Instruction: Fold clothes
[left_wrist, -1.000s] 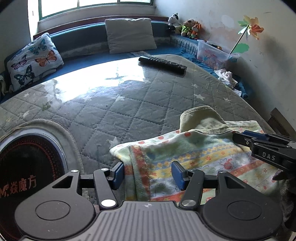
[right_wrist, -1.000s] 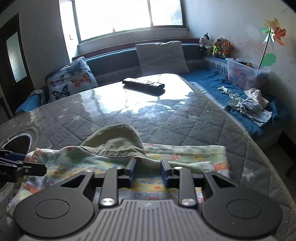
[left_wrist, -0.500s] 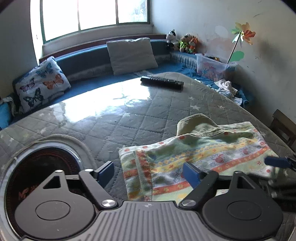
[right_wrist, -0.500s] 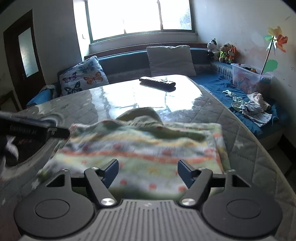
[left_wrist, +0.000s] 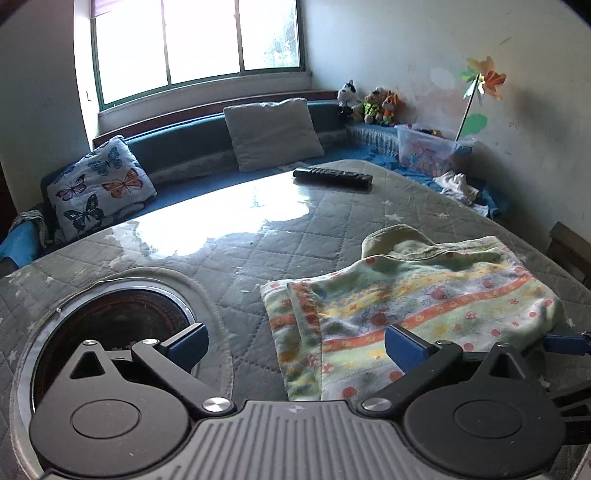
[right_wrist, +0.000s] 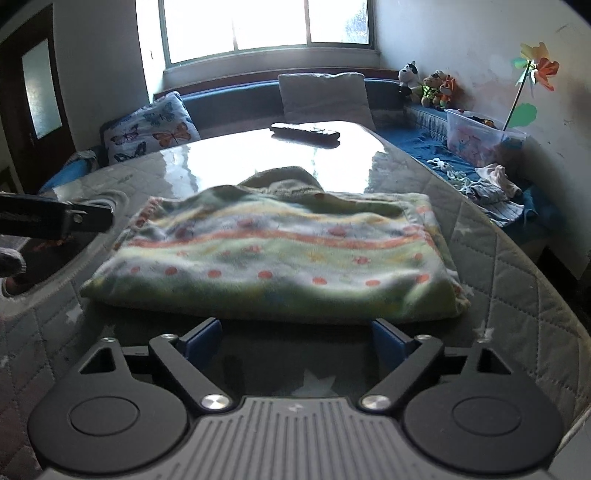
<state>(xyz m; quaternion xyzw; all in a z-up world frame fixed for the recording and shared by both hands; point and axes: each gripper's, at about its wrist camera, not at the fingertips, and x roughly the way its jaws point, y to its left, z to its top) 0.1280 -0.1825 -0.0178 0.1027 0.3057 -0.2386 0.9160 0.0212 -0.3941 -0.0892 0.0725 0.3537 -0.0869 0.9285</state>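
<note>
A folded pastel garment (left_wrist: 417, 310) with orange stripes, red dots and an olive collar lies flat on the quilted grey table cover (left_wrist: 295, 243). My left gripper (left_wrist: 295, 343) hovers open just short of the garment's near left corner, holding nothing. In the right wrist view the same garment (right_wrist: 280, 254) lies ahead, and my right gripper (right_wrist: 295, 341) stands open and empty in front of its near folded edge. A finger of the left gripper (right_wrist: 55, 221) pokes in from the left; a blue tip of the right gripper (left_wrist: 565, 341) shows at the right.
A round dark hotplate (left_wrist: 107, 332) is set into the table at the left. A black remote (left_wrist: 332, 177) lies at the far end. Beyond are a blue bench with cushions (left_wrist: 273, 133), a toy bin (left_wrist: 432, 155) and loose clothes (right_wrist: 491, 188).
Both grippers let go of the garment and opened, then drew back and up. The garment now lies folded and flat on the table.
</note>
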